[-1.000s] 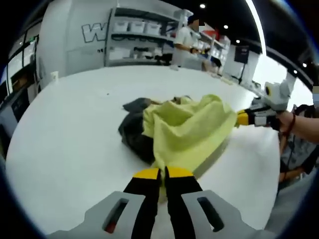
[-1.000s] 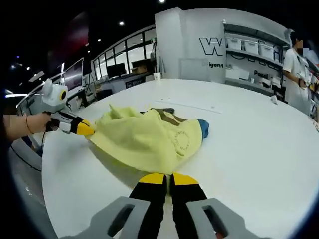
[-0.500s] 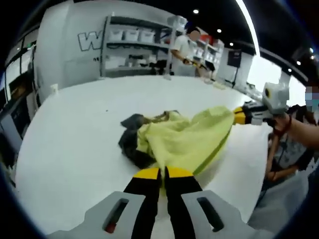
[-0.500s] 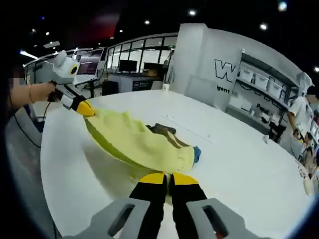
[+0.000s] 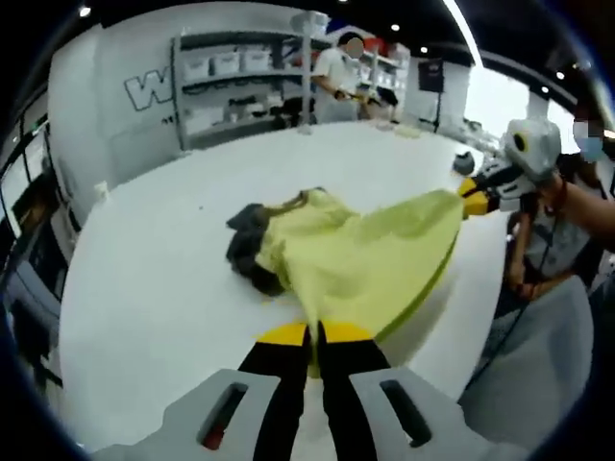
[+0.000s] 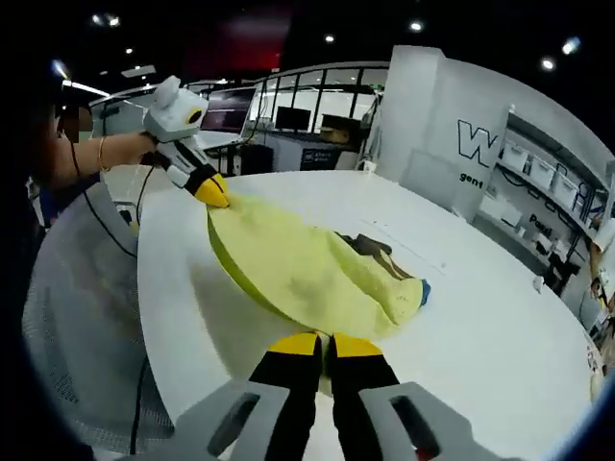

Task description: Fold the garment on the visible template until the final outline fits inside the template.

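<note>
A yellow garment [image 5: 360, 264] hangs stretched above the white round table [image 5: 154, 288], held at two corners. My left gripper [image 5: 315, 336] is shut on its near corner. My right gripper [image 5: 468, 188], seen at the right of the left gripper view, is shut on the far corner. In the right gripper view the yellow garment [image 6: 298, 274] spreads between my right gripper [image 6: 322, 343] at the bottom and the left gripper [image 6: 216, 197] at upper left. Dark clothing [image 5: 250, 254] lies bunched under the garment's far end, with a blue edge [image 6: 424, 291] showing.
The table edge [image 6: 144, 317] runs close to the person's body and a grey chair back [image 6: 82, 327]. Shelves with bins [image 5: 240, 82] and a standing person [image 5: 332, 82] are at the far side. Desks with monitors [image 6: 288, 125] line the back.
Both grippers have lifted and pulled apart, drawing the crumpled yellow garment out taut and flatter. Its near edge has come off the table toward the person.
</note>
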The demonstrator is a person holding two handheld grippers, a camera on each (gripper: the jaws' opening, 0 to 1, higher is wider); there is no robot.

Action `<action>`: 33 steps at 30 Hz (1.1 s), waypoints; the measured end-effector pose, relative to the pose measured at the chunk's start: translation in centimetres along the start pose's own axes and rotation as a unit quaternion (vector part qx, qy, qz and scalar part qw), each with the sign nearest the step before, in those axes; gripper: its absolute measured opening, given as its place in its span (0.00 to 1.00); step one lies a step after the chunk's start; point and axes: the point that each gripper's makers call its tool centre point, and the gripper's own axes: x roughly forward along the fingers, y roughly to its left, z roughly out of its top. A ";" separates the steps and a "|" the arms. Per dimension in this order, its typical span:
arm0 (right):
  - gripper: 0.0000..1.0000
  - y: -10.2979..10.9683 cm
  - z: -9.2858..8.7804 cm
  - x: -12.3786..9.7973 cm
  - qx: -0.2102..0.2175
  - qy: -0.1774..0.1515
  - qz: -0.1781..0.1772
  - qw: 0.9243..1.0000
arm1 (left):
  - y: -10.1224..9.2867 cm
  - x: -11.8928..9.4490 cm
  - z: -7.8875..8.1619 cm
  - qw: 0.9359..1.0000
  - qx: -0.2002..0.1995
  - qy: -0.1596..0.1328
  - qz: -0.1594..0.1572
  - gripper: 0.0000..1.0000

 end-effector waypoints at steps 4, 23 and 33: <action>0.00 0.6 2.8 -2.6 -0.037 -0.025 -0.007 0.999 | -1.0 -2.3 1.9 1.000 0.003 -0.013 -0.005 0.02; 0.00 10.7 -2.7 -11.5 -0.161 0.062 0.115 0.978 | -6.3 -9.2 -4.9 0.988 0.124 0.086 -0.008 0.03; 0.05 11.9 -9.8 -10.1 -0.134 0.132 0.135 0.973 | -5.6 -8.3 -11.6 0.977 0.094 0.190 0.030 0.22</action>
